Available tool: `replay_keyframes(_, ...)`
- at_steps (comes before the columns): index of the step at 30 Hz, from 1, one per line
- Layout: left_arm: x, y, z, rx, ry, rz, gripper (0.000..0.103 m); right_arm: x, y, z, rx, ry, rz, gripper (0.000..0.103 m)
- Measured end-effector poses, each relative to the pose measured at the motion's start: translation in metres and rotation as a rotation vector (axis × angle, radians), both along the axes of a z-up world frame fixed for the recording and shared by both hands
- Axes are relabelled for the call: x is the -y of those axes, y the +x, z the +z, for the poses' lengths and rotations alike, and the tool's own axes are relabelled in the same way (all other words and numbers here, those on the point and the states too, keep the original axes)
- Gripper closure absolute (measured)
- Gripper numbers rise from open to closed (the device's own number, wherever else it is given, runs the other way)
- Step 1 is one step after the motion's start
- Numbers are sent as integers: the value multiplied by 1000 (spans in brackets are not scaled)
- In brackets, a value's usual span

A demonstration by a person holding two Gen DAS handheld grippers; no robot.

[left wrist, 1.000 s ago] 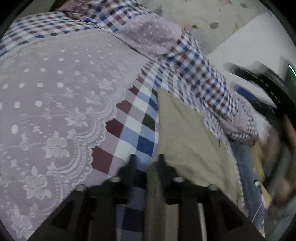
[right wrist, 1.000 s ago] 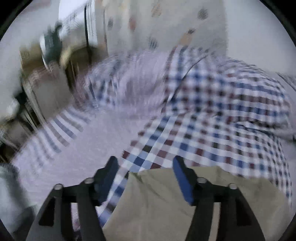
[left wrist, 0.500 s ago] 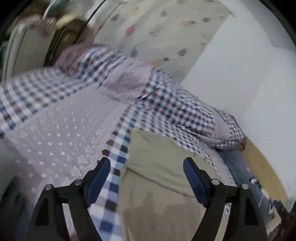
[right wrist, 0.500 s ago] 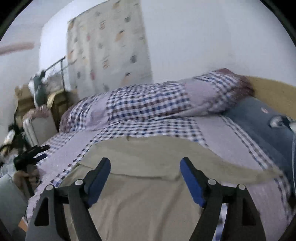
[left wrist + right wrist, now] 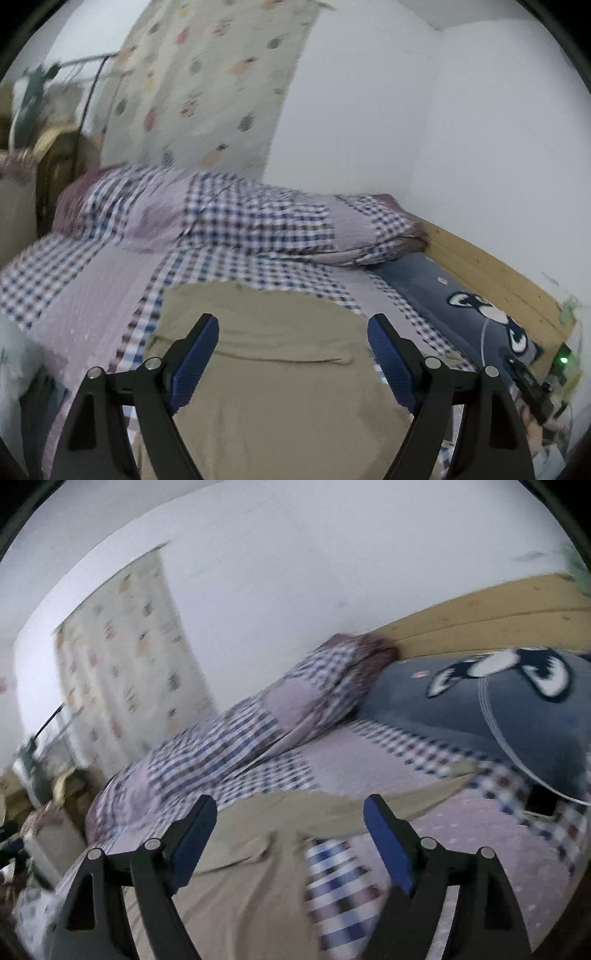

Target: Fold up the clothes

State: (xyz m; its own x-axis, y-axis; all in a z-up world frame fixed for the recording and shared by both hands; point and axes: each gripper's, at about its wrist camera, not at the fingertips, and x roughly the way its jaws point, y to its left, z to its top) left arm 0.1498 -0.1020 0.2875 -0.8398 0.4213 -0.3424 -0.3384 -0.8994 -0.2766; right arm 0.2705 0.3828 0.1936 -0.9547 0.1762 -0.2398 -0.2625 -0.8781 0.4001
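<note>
Lying flat on the bed [image 5: 92, 295], the tan garment [image 5: 280, 387] has one part laid over itself, with a fold line running across it, so one fold looks done. Both tools are up in the air with nothing in them: the left tool [image 5: 293, 360] has its two blue pads spread wide over the cloth, and the right tool [image 5: 290, 840] is wide apart too, above the garment's edge [image 5: 258, 849]. I think the next step is another fold, so each tool needs to come down, pinch an edge of the tan cloth, lift it and lay it over. The cloth is thin and floppy, so it may bunch up if only one side is lifted. The bed has a checked and dotted purple cover, a rolled checked quilt [image 5: 258, 225] at the far side, a blue pillow [image 5: 480, 709] with a cartoon face, and a wooden headboard [image 5: 498, 613]. Behind are a white wall [image 5: 424, 129] and a curtain [image 5: 207, 81] with small colored spots.
</note>
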Motion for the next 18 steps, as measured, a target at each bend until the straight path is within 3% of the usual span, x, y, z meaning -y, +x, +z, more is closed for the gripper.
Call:
replay_keyframes(4,-54,17,27,-30,-49,-82,17,-52,13,6,-62,-69,-35,16)
replay_keyframes(8,-114,26,41,-41,-89,-181,17,-94,9,22,-148,-69,-68,15)
replay_keyframes(13,-201,26,42,-51,-157,-288,17,-142,-4,22,-184,-44,-209,13)
replay_keyframes(16,-248,21,33,-44,-180,-331,17,-170,-13,-6,-112,-46,-254,13)
replay_keyframes(18,-281,16,21,-41,-193,-363,17,-185,-8,-32,-32,-56,-358,13)
